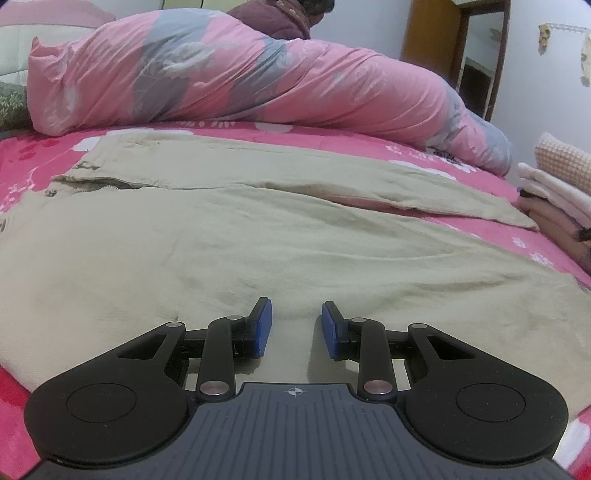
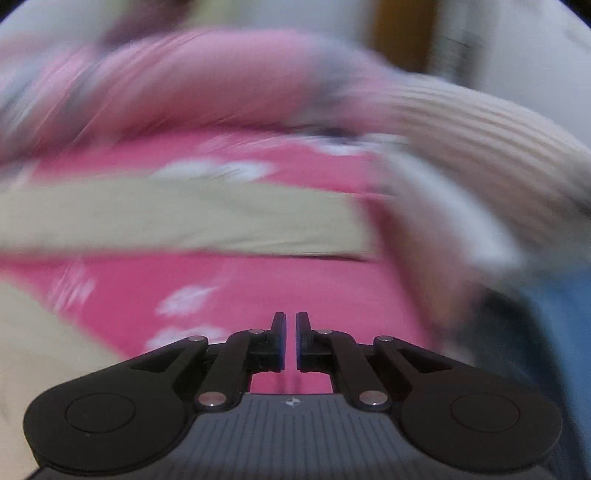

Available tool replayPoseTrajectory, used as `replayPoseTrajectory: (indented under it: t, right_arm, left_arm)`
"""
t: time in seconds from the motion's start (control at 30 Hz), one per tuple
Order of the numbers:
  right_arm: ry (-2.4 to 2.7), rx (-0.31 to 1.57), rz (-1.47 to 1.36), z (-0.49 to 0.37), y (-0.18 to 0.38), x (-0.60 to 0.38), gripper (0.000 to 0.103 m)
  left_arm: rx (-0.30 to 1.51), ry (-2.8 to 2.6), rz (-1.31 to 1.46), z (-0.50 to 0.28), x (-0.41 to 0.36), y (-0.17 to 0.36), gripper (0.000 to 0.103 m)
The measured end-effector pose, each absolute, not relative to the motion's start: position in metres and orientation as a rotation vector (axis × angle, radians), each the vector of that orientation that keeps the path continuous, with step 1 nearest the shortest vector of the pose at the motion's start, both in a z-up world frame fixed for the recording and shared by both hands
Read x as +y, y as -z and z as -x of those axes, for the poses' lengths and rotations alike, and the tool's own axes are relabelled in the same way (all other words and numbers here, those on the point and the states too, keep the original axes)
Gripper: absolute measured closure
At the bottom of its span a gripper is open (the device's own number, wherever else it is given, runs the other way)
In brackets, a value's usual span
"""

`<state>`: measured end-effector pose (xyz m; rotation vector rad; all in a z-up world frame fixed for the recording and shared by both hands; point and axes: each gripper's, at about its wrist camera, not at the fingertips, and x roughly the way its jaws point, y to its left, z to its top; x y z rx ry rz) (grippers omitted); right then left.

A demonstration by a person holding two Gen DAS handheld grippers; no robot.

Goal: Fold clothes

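A pair of beige trousers (image 1: 258, 236) lies spread flat across the pink flowered bedsheet (image 1: 480, 229), waistband at the left, one leg reaching to the right. My left gripper (image 1: 296, 314) hovers low over the near part of the trousers, its blue pads (image 1: 264, 325) apart with only the flat cloth showing in the gap. The right wrist view is heavily blurred. In it my right gripper (image 2: 291, 332) is shut, its fingers almost touching and nothing between them, over bare pink sheet (image 2: 229, 280). A beige trouser leg (image 2: 184, 214) lies beyond it.
A rolled pink and grey duvet (image 1: 240, 74) runs along the far side of the bed, with a person (image 1: 284, 18) behind it. Folded clothes (image 1: 554, 192) are stacked at the right edge; a ribbed beige knit (image 2: 480, 140) shows there. A wooden cabinet (image 1: 428, 29) stands by the wall.
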<state>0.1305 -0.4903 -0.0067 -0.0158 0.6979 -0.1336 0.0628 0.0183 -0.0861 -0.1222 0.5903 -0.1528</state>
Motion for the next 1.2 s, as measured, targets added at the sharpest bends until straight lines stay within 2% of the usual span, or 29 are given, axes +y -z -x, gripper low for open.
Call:
replayPoseTrajectory:
  t: [0.07,0.1,0.13,0.17,0.37,0.57,0.67,0.73,0.77,0.8,1.03,1.2]
  right_arm:
    - [0.209,0.687,-0.127,-0.099,0.001,-0.523,0.093]
    - [0.236,0.693,-0.198,-0.083,0.001,-0.538,0.08]
    - [0.253,0.71,-0.249,-0.068,0.008,-0.548,0.063]
    - [0.275,0.729,-0.264,-0.056,0.018,-0.551,0.059]
    - [0.382,0.774,-0.32,-0.009,0.071,-0.568,0.059]
    - [0.367,0.687,-0.348,-0.016,0.077,-0.574,0.058]
    - [0.348,0.688,-0.31,-0.021,0.081,-0.568,0.063]
    - [0.355,0.684,-0.28,-0.021,0.082,-0.565,0.088]
    - [0.357,0.68,-0.249,-0.021,0.082,-0.561,0.089]
    - [0.359,0.675,-0.216,-0.021,0.081,-0.557,0.094]
    - [0.424,0.548,0.127,-0.021,0.069,-0.519,0.096]
    - [0.487,0.62,0.307,-0.044,0.108,-0.514,0.098]
  left_arm:
    - [0.587,0.148,0.12,-0.062,0.017,0.087,0.073]
    - [0.586,0.146,0.118,-0.062,0.016,0.087,0.073]
    - [0.586,0.145,0.114,-0.062,0.015,0.087,0.073]
    - [0.588,0.143,0.111,-0.062,0.015,0.087,0.073]
    - [0.602,0.131,0.09,-0.063,0.01,0.085,0.072]
    - [0.595,0.126,0.062,-0.06,0.008,0.087,0.071]
    - [0.59,0.121,0.054,-0.059,0.007,0.088,0.071]
    - [0.589,0.117,0.049,-0.059,0.006,0.088,0.071]
    - [0.588,0.116,0.047,-0.059,0.006,0.088,0.071]
    - [0.586,0.115,0.043,-0.059,0.005,0.088,0.071]
    - [0.574,0.1,0.015,-0.056,0.0,0.089,0.071]
    - [0.572,0.105,0.019,-0.055,0.002,0.09,0.071]
